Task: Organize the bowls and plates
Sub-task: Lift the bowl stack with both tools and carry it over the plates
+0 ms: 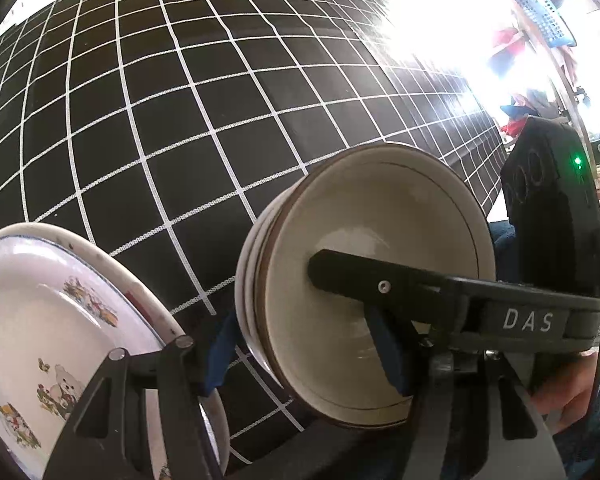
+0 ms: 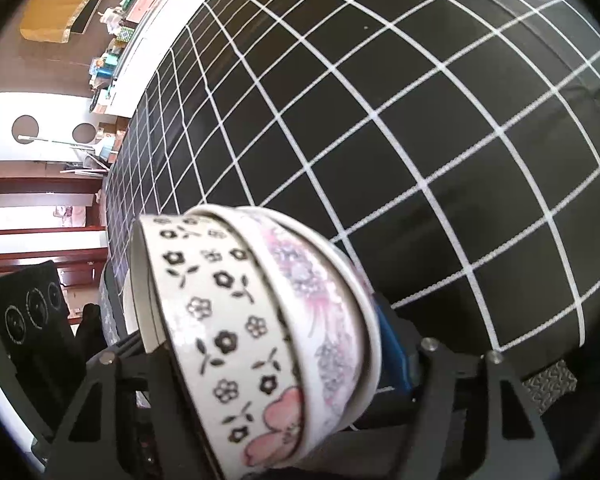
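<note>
My left gripper (image 1: 300, 340) is shut on a stack of cream bowls with brown rims (image 1: 364, 240). One finger reaches inside the top bowl and its blue pad (image 1: 388, 344) lies on the inner wall. The other pad (image 1: 220, 352) is on the outside. A stack of white plates with cartoon prints (image 1: 60, 320) sits at the lower left. In the right wrist view, nested floral bowls (image 2: 228, 300), one with black flowers and one with pink, fill my right gripper (image 2: 256, 360). Its blue pad (image 2: 396, 360) touches the outer bowl; the other finger is hidden behind the bowls.
A black tablecloth with a white grid (image 1: 180, 120) (image 2: 420, 120) covers the table. The other gripper's black body (image 1: 552, 208) stands close on the right, held by a hand (image 1: 564, 392). Shelves with clutter (image 2: 116, 40) lie beyond the table's far edge.
</note>
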Demonstrator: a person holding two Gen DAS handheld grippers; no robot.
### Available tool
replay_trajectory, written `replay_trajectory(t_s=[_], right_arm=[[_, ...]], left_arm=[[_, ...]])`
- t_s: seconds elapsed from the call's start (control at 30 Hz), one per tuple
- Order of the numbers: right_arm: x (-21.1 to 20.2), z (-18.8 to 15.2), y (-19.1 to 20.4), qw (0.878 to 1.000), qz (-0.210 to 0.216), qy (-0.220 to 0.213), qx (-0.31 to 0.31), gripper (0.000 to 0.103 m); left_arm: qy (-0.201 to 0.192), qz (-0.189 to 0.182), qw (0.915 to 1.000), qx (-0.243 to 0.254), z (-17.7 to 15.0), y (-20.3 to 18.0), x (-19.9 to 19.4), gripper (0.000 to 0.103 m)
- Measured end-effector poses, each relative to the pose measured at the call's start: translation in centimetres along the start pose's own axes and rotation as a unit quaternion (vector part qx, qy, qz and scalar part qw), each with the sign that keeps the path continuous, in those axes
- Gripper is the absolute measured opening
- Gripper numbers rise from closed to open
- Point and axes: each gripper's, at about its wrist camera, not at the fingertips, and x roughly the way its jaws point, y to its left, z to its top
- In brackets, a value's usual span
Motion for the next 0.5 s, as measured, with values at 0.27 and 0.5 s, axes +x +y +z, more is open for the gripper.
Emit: replay_trajectory(t_s=[0.27,0.5], right_arm=[[-0.7,-0.4,-0.3,1.000,0.012,-0.001,0.014,0.070],[-1.7,-0.6,2.2,1.000,0.011,-0.008,-0.006,0.070]], left_arm=[[-0.012,0.008,0.9999,0.000,-0.7,-0.8,-0.9,0.060],[-0.038,0.012,0.9992,-0.002,-1.1,-1.5,-3.7,0.060]])
